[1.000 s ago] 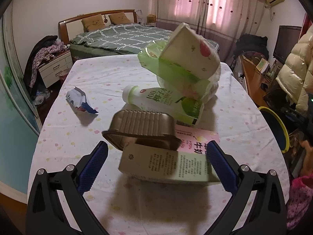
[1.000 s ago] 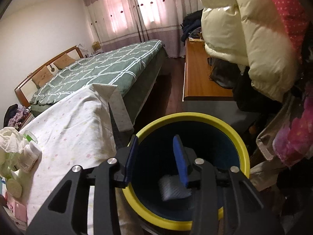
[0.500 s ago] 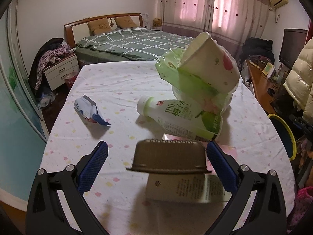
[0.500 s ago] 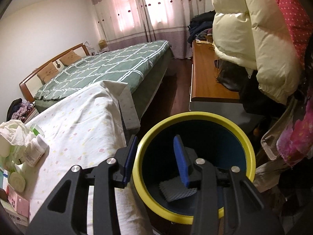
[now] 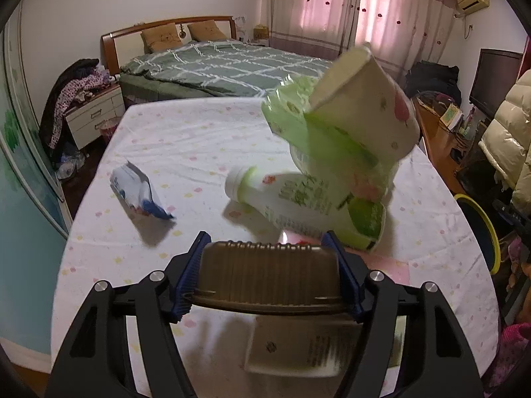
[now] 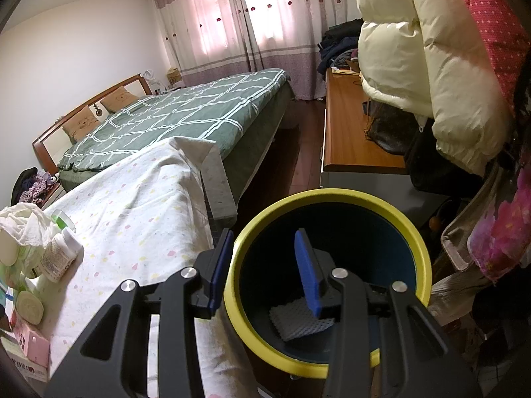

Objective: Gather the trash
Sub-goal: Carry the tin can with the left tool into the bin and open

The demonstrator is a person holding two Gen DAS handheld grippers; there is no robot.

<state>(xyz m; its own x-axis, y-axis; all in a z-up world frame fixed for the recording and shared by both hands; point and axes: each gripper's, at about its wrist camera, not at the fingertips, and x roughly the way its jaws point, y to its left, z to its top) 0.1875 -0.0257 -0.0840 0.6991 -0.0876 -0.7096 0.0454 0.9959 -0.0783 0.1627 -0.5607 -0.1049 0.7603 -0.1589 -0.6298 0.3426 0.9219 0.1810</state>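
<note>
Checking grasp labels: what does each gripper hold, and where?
Left gripper: the ribbed brown plastic tray, pads on its two short ends. Right gripper: nothing, open over the yellow-rimmed bin.

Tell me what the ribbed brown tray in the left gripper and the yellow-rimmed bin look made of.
Brown tray: looks like thin molded plastic, semi-glossy, judging by its ribbed wall and thin flared lip; foil can't be ruled out. Bin: appears to be rigid plastic, with a smooth matte yellow rim and a dark blue inner wall.
</note>
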